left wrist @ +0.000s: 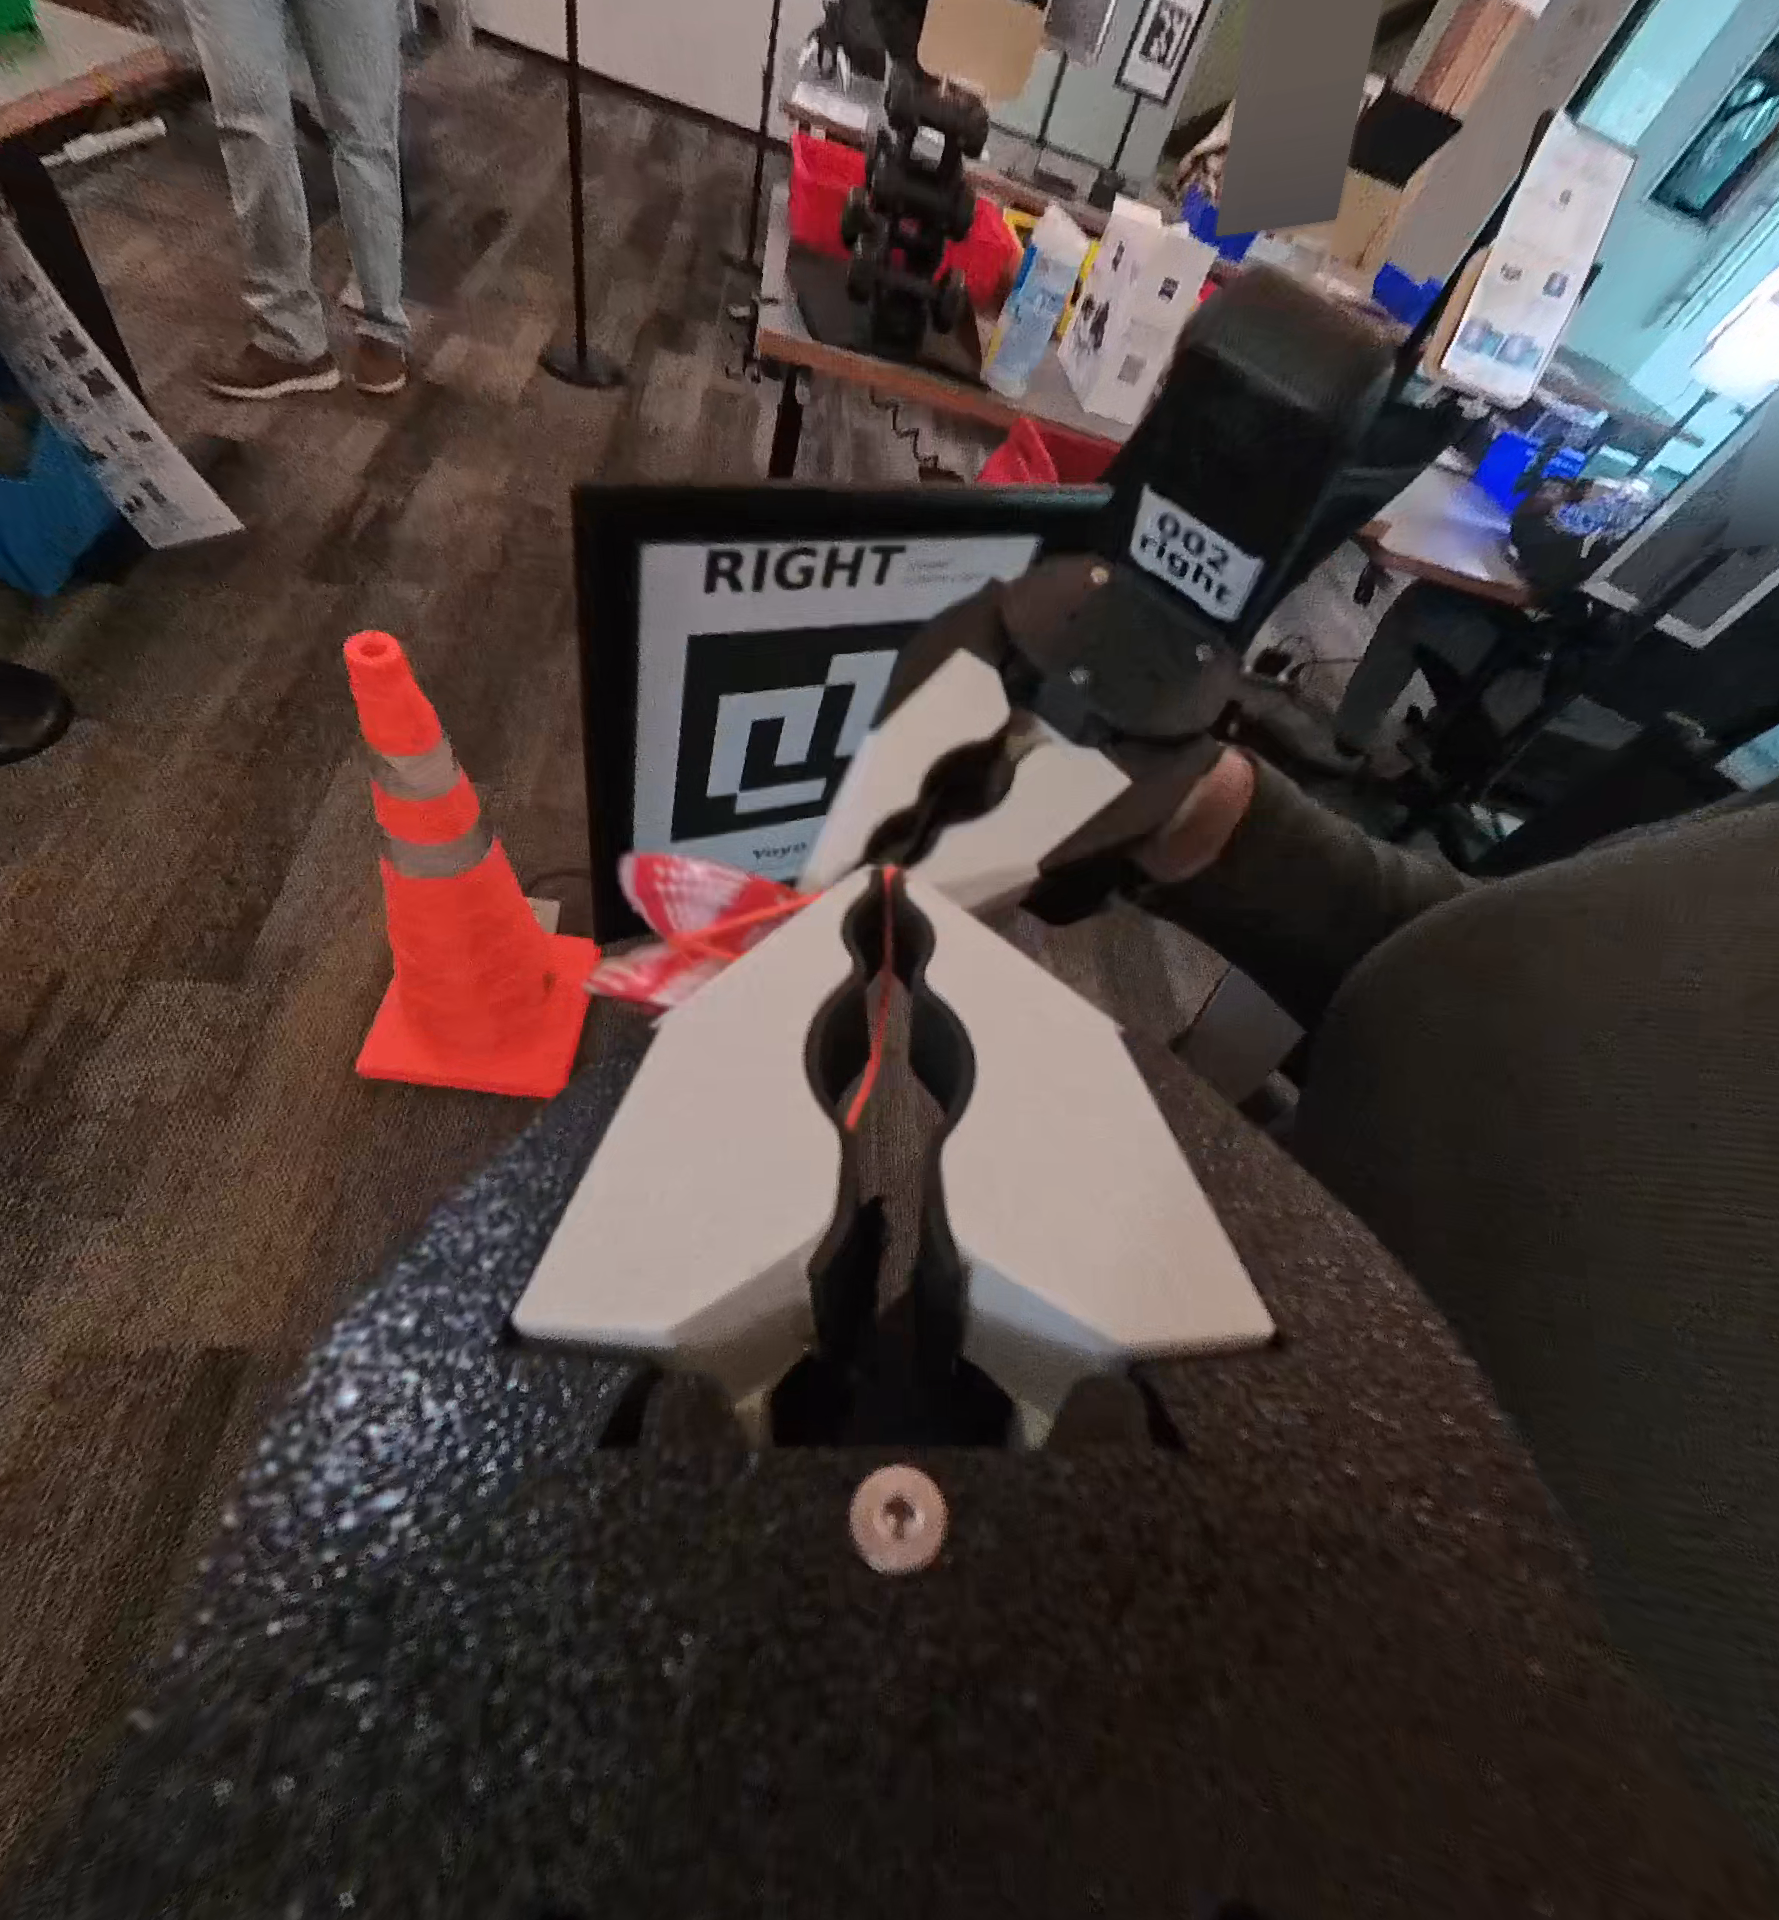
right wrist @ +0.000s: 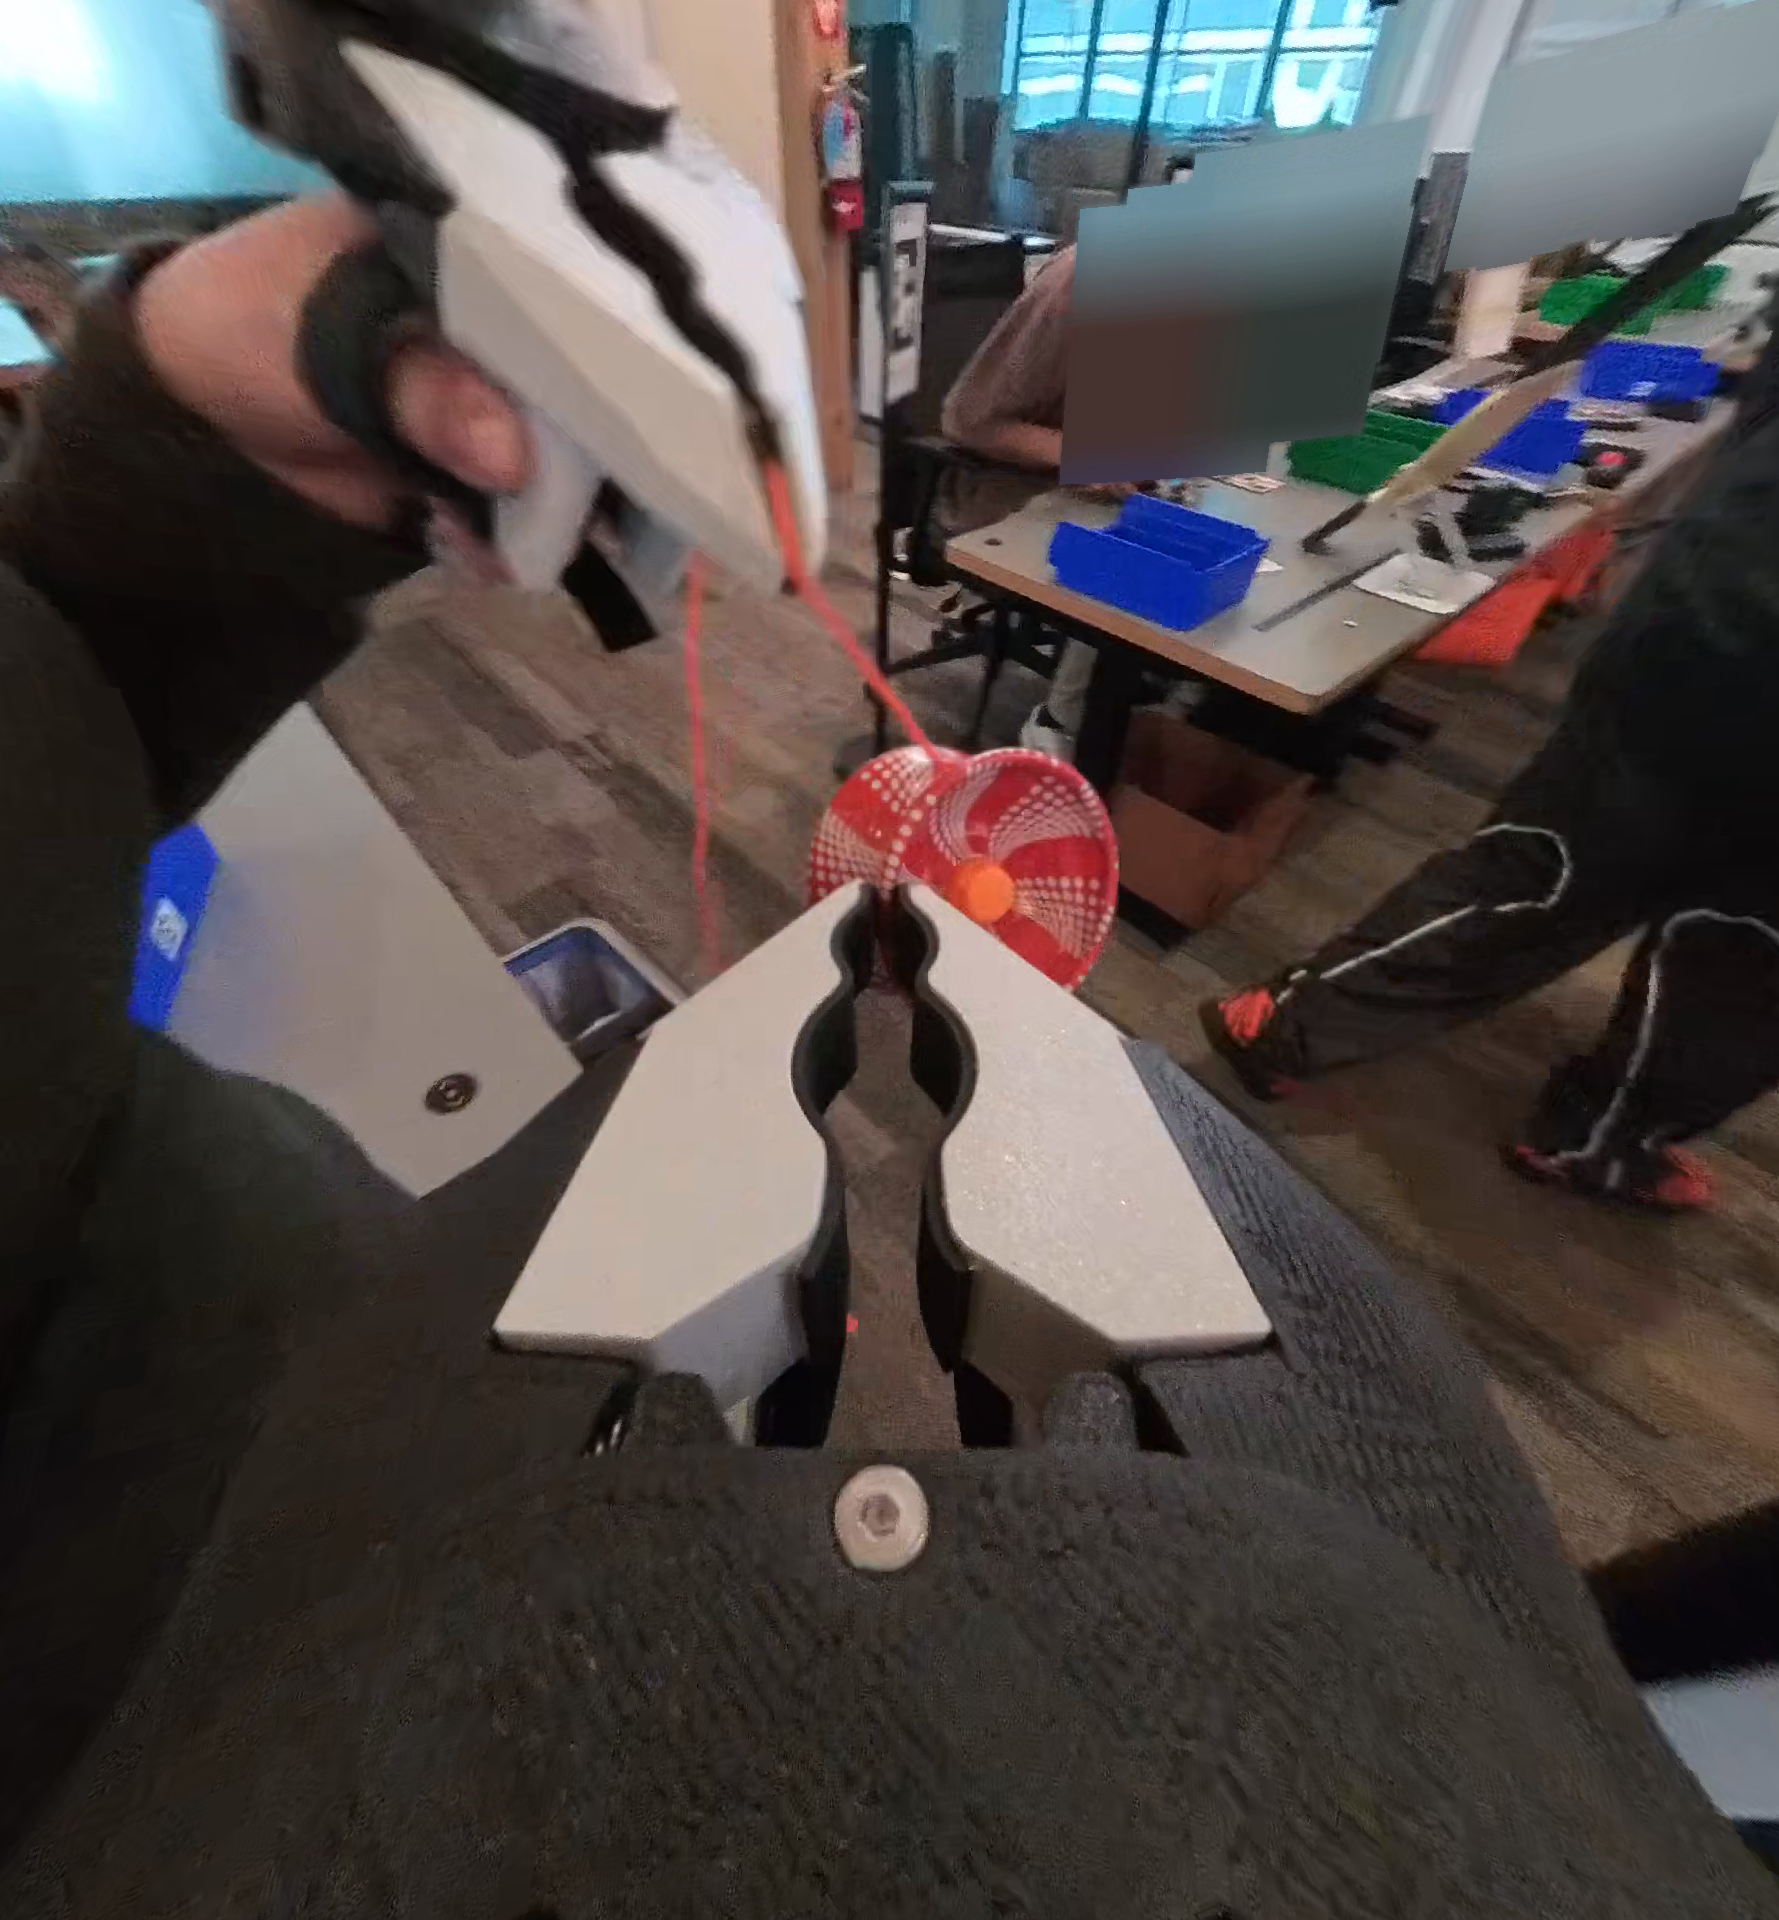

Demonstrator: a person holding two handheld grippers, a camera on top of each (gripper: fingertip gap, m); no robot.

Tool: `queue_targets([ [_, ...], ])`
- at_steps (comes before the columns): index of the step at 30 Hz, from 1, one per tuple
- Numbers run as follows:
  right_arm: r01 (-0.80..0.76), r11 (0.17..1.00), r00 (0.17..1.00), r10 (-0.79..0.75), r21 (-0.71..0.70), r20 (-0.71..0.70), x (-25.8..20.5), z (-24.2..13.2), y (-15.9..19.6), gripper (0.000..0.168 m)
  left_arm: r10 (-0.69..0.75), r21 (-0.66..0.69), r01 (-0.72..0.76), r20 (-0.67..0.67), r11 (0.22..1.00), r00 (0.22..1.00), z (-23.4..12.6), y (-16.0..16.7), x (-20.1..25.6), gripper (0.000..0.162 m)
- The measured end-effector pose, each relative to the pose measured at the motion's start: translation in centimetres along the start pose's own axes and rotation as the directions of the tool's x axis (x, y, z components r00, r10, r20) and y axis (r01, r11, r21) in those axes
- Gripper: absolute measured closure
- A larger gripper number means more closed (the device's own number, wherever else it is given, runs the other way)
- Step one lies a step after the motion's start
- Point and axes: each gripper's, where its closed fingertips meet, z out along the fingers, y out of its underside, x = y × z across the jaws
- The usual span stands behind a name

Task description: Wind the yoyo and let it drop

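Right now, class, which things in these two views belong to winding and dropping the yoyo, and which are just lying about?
Part of the job:
- red yoyo, gripped by the right gripper
- orange string, pinched by the left gripper

Just lying about:
- orange traffic cone
- framed sign
- blue bins on the table
- cardboard box

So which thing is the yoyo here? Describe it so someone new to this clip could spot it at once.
In the right wrist view, look just past the tips of the right gripper, which is shut on it. The yoyo is a red disc with white dotted swirls and an orange hub, and a red string runs up to the left gripper.
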Motion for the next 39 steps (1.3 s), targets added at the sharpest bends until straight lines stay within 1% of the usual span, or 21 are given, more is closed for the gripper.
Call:
queue_targets([
  [3,-0.069,0.993,0.990,0.080,0.097,-0.115,2.0,0.0,-2.0,0.168,-0.031,-0.079,0.028,-0.036,0.997,0.999,1.1,1.7,1.8,0.162],
  [6,-0.094,0.967,0.983,0.127,0.237,-0.131,2.1,-0.7,-4.6,0.168,-0.060,-0.173,0.061,0.011,0.983,0.998,2.1,4.8,1.1,0.162],
  [7,-0.094,0.951,0.988,0.126,0.293,-0.094,1.5,-1.1,-5.7,0.167,-0.081,-0.181,0.083,0.021,0.980,0.997,2.5,5.4,0.5,0.162],
  [9,-0.126,0.901,0.991,0.096,0.415,0.093,-1.0,-2.3,-8.3,0.168,-0.108,-0.195,0.122,0.085,0.973,0.991,2.7,6.8,-1.7,0.162],
  [11,-0.176,0.890,0.959,0.059,0.420,0.276,-3.6,-3.0,-8.8,0.168,-0.107,-0.155,0.134,0.171,0.979,0.980,2.2,6.6,-4.6,0.162],
  [12,-0.157,0.910,0.954,0.038,0.384,0.298,-4.1,-2.8,-8.2,0.168,-0.109,-0.116,0.134,0.199,0.984,0.974,1.6,5.8,-5.6,0.162],
  [14,-0.073,0.972,0.965,0.013,0.223,0.261,-4.0,-1.5,-4.9,0.168,-0.104,0.000,0.106,0.189,0.994,0.976,0.2,2.7,-5.5,0.162],
  [16,0.037,0.999,0.997,-0.038,0.028,0.068,-1.3,-0.1,-0.9,0.167,-0.049,0.070,0.039,0.152,0.997,0.987,-1.1,-0.3,-3.8,0.162],
  [17,0.069,0.997,0.997,-0.070,-0.018,-0.024,0.0,0.1,0.1,0.166,-0.017,0.032,0.013,0.140,0.999,0.990,-1.2,-0.4,-2.8,0.162],
  [18,0.054,0.998,0.997,-0.052,0.023,-0.062,0.6,0.1,-0.4,0.167,0.014,-0.027,-0.011,0.124,1.000,0.992,-0.8,0.2,-1.9,0.162],
  [20,-0.039,0.984,0.993,0.058,0.175,-0.104,1.3,-0.3,-2.7,0.168,-0.019,-0.124,0.018,-0.008,0.992,1.000,0.8,2.0,0.8,0.162],
  [22,-0.073,0.946,0.995,0.092,0.316,-0.044,0.3,-1.0,-5.1,0.167,-0.063,-0.209,0.048,-0.068,0.977,0.996,2.4,4.4,1.3,0.162],
  [25,-0.095,0.886,0.988,0.027,0.454,0.153,-3.2,-2.6,-7.7,0.168,-0.123,-0.247,0.127,0.029,0.961,0.992,3.8,6.8,-2.0,0.162],
  [27,-0.137,0.893,0.951,-0.003,0.429,0.310,-5.6,-3.3,-7.6,0.168,-0.116,-0.198,0.146,0.156,0.969,0.981,3.3,6.8,-5.4,0.162],
  [28,-0.114,0.921,0.945,-0.016,0.374,0.327,-6.1,-3.1,-6.6,0.168,-0.122,-0.139,0.148,0.184,0.979,0.975,2.8,5.9,-6.3,0.162],
  [30,-0.016,0.985,0.972,-0.025,0.171,0.235,-5.0,-1.9,-3.0,0.167,-0.117,-0.002,0.119,0.170,0.993,0.978,1.1,2.9,-6.0,0.162],
  [32,0.075,0.995,0.997,-0.075,-0.065,0.002,-1.5,-1.0,1.0,0.168,-0.080,0.092,0.073,0.080,0.993,0.994,-0.3,0.0,-3.5,0.162],
  [33,0.099,0.986,0.988,-0.114,-0.134,-0.105,0.3,-1.1,2.1,0.167,-0.068,0.095,0.066,0.011,0.993,0.998,-0.7,-0.7,-1.8,0.162],
  [35,0.059,0.996,0.976,-0.070,-0.061,-0.206,1.8,-1.2,0.9,0.167,-0.056,-0.010,0.056,-0.095,0.998,0.994,0.0,0.1,0.7,0.162],
  [37,-0.004,0.993,0.972,0.032,0.116,-0.235,2.3,-1.5,-1.8,0.168,-0.091,-0.148,0.066,-0.172,0.987,0.981,1.3,2.4,2.4,0.162],
  [39,-0.041,0.953,0.990,0.079,0.301,-0.115,0.8,-2.1,-4.9,0.168,-0.102,-0.276,0.074,-0.087,0.958,0.991,2.7,5.5,0.7,0.162],
])
